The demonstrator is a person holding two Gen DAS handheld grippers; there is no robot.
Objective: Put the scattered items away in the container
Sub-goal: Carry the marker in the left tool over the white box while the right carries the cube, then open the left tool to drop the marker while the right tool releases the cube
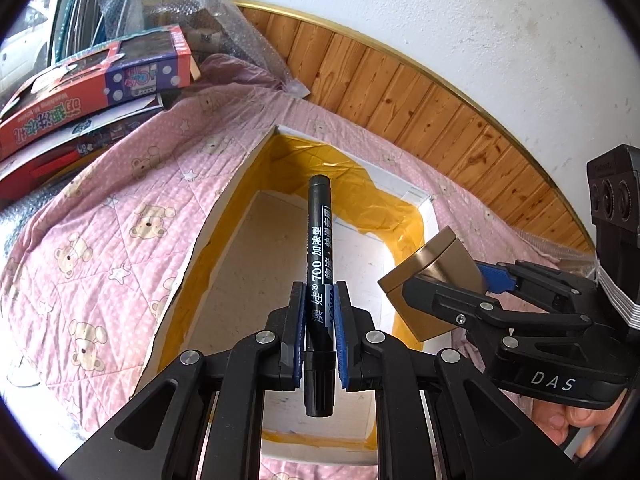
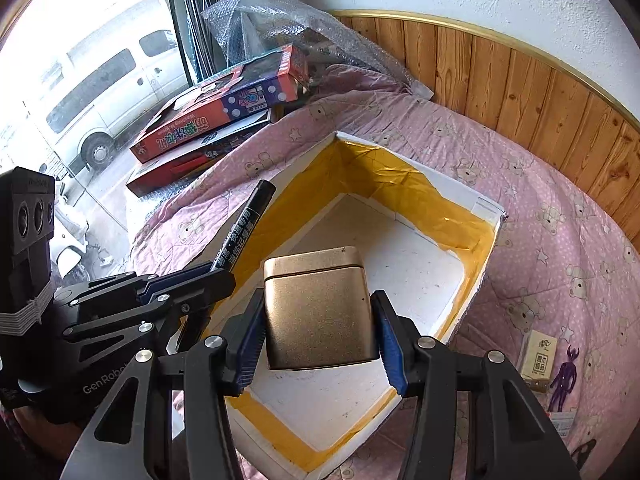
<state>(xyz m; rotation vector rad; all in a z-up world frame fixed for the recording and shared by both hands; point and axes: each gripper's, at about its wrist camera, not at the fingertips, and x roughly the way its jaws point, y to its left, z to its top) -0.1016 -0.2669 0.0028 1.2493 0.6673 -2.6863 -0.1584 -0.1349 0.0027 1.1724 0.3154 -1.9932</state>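
A white foam box [image 1: 224,216] lined with yellow tape lies on a pink bear quilt; it also shows in the right wrist view [image 2: 484,248]. My left gripper [image 1: 318,312] is shut on a black marker pen [image 1: 316,240] and holds it over the box. My right gripper [image 2: 320,344] is shut on a gold square tin [image 2: 318,312] and holds it above the box. The tin [image 1: 436,276] and right gripper [image 1: 460,296] show at the right of the left wrist view. The marker [image 2: 244,228] and left gripper [image 2: 208,272] show at the left of the right wrist view.
Red toy boxes [image 2: 220,120] and bubble wrap [image 2: 288,28] are stacked at the back left by a window. A small beige packet [image 2: 538,356] and a purple figure [image 2: 564,380] lie on the quilt [image 2: 560,240] right of the box. Wood panelling [image 2: 520,92] runs behind.
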